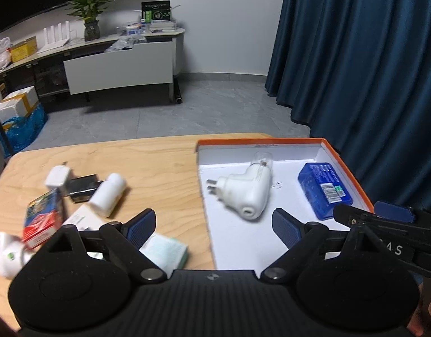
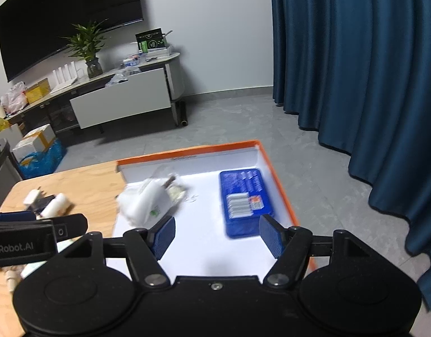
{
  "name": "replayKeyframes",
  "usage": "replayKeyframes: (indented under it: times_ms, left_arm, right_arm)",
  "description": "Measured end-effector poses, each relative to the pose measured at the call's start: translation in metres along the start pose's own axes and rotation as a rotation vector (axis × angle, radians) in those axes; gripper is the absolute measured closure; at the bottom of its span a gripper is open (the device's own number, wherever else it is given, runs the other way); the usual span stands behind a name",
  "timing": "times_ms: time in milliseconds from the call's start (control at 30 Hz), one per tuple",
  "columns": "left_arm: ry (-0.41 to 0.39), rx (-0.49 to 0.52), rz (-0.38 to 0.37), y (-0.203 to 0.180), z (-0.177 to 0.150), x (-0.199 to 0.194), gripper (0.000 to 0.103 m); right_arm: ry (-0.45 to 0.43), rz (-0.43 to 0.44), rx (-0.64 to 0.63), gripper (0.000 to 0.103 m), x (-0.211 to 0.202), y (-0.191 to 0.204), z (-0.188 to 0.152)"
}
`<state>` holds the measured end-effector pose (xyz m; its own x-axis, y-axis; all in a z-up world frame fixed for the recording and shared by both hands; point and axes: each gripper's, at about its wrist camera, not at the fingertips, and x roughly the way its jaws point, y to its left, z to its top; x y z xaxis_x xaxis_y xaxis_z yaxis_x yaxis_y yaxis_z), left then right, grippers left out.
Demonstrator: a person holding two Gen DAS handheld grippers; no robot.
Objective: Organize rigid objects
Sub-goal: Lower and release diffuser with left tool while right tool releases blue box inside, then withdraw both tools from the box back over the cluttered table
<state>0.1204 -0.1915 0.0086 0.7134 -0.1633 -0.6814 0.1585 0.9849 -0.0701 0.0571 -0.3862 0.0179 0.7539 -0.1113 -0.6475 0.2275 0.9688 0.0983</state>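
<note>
An orange-rimmed white box (image 1: 260, 140) (image 2: 187, 151) lies on the right end of the wooden table (image 1: 159, 163). Inside it lie a white plug-in device (image 1: 243, 193) (image 2: 148, 202) and a blue packet (image 1: 325, 189) (image 2: 243, 199). My left gripper (image 1: 212, 230) is open with nothing between its fingers, hovering over the box's left edge, just short of the white device. My right gripper (image 2: 217, 237) (image 1: 367, 213) is open and empty too, above the box just short of the blue packet. The left gripper (image 2: 44, 219) shows at the left edge of the right wrist view.
Loose items lie on the table's left part: a white bottle (image 1: 107, 195), a white adapter (image 1: 56, 179), a black piece (image 1: 82, 188), a red box (image 1: 42, 219), a pale green pad (image 1: 165, 250), another white device (image 1: 7, 255). Blue curtain (image 1: 356, 56) hangs right.
</note>
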Motion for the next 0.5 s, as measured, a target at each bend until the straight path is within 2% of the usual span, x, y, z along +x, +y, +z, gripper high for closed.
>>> replayKeyframes:
  times_ms: [300, 500]
  left_arm:
    - [-0.031, 0.001, 0.031, 0.028, -0.014, -0.027, 0.011]
    - [-0.018, -0.020, 0.047, 0.051, -0.026, -0.035, 0.011]
  right_arm:
    - [0.012, 0.045, -0.020, 0.023, -0.016, 0.038, -0.021]
    - [0.026, 0.076, -0.025, 0.023, -0.022, 0.063, -0.034]
